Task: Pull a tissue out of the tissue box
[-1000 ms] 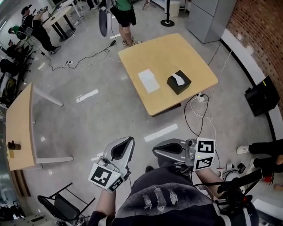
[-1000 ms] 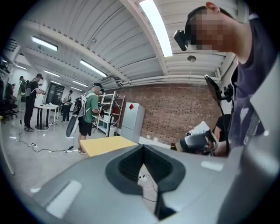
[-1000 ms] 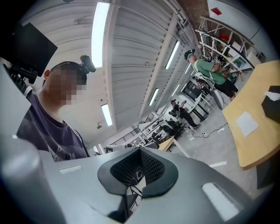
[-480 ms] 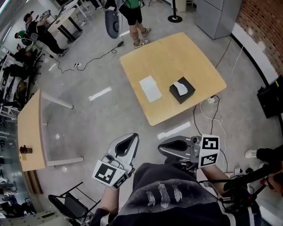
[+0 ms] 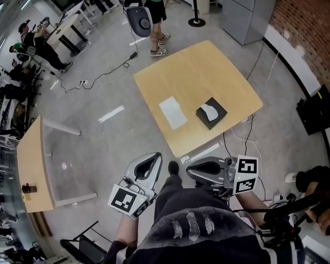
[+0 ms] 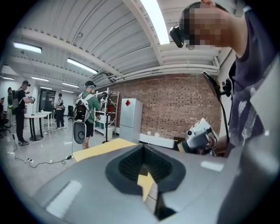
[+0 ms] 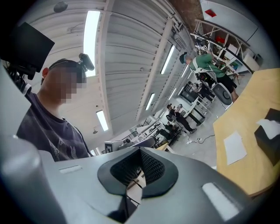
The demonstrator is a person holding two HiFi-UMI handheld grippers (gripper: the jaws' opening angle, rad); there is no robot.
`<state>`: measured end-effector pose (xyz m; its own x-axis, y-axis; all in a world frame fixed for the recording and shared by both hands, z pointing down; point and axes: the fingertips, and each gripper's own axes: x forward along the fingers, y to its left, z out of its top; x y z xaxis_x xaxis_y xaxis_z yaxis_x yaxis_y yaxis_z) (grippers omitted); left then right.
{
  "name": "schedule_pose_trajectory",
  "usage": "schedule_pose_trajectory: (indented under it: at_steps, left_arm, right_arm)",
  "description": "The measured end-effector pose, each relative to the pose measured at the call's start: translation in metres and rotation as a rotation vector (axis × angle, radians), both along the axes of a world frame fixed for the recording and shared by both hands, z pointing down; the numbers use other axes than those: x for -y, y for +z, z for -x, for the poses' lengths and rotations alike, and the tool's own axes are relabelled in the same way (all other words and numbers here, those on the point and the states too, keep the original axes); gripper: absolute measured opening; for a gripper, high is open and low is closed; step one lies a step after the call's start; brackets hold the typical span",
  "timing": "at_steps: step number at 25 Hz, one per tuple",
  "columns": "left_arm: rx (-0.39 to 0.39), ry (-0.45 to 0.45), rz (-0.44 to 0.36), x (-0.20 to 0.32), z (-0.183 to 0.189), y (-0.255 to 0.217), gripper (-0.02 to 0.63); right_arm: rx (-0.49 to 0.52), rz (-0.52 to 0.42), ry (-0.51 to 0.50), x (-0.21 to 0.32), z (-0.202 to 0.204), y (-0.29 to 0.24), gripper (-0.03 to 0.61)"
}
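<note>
Tissue box [image 5: 211,113]: dark, on the wooden table [image 5: 206,67], close to the table's near edge. A white tissue [image 5: 208,110] stands up out of its top opening, free to be taken. The box looks close to square from above, so I can't fix its long axis. Its sides run about parallel to the table's edges.

Left of the box, well apart from it, a white sheet of paper [image 5: 173,112] lies flat on the same table. Beyond the box, off the far side of the table, a person [image 5: 154,15] stands on the concrete floor.

On the near side of the box, both grippers are held at the operator's waist, short of the table.
- Left gripper [image 5: 153,159]: jaws pressed fully together, nothing between them.
- Right gripper [image 5: 192,172]: jaws likewise closed and empty.

Key relation: the box lies ahead of both grippers, across bare floor and the table's near edge. It sits more over the right gripper's side than the left's, so I judge the right one nearer. That gripper lies crosswise, not aimed at the box. In the right gripper view the box [image 7: 269,136] sits at the far right rim, well off the jaws' line. My judgement: the approach is not finished. Whichever gripper goes in must turn toward the tissue and open first.
</note>
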<state>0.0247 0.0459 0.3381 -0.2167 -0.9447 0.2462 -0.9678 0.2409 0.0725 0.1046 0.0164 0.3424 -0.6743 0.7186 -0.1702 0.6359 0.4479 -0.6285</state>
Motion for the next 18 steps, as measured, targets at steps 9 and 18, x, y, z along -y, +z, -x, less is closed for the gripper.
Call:
schedule_pose_trajectory:
  at_steps: [9, 18]
  left_arm:
    - [-0.033, 0.144, -0.035, 0.015, 0.081, 0.008, 0.002]
    - [0.033, 0.389, -0.041, 0.032, 0.118, 0.025, 0.002]
  right_arm:
    - [-0.058, -0.052, 0.122, -0.002, 0.072, 0.002, 0.0]
    - [-0.085, -0.102, 0.294, -0.009, 0.119, 0.007, 0.0]
